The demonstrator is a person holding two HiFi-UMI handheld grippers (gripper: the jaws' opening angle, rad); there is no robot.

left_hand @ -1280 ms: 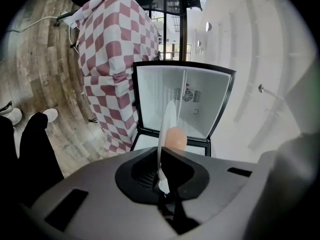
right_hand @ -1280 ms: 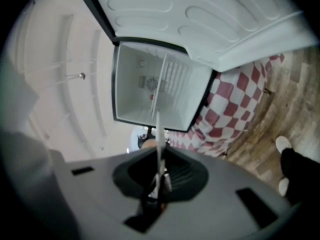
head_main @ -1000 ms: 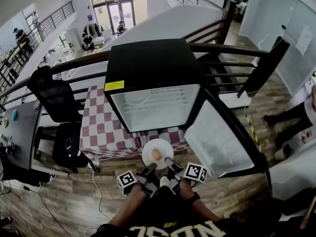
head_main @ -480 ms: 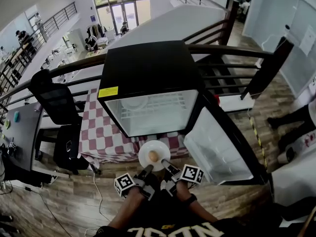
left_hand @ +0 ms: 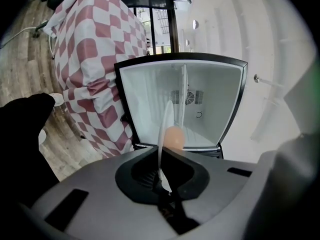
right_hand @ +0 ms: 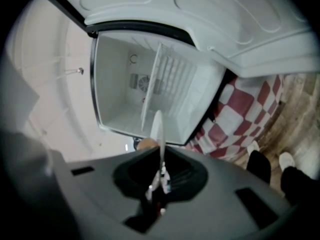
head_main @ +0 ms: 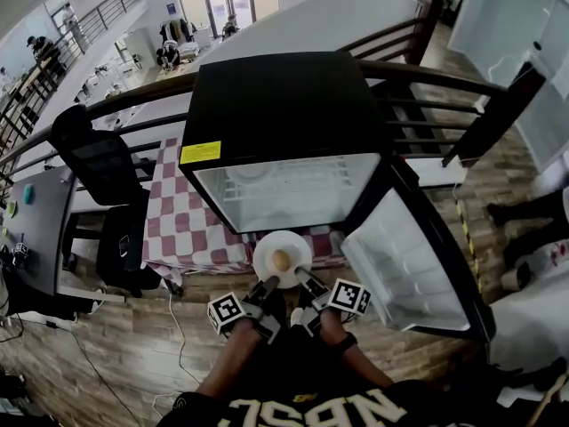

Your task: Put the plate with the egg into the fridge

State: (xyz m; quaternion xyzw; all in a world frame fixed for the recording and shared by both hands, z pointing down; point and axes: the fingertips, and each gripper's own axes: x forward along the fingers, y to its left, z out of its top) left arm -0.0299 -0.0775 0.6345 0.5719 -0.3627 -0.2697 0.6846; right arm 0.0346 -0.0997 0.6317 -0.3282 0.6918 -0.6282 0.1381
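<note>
Left gripper (head_main: 269, 284) and right gripper (head_main: 300, 279) both pinch the plate (head_main: 299, 248) at its near rim, egg (head_main: 281, 260) just beyond.

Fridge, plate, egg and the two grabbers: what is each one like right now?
fridge door: open, swung wide.
plate: held up in front of the fridge, not yet inside.
egg: whole, lying on the plate.
left gripper: shut on the plate's rim.
right gripper: shut on the plate's rim.
</note>
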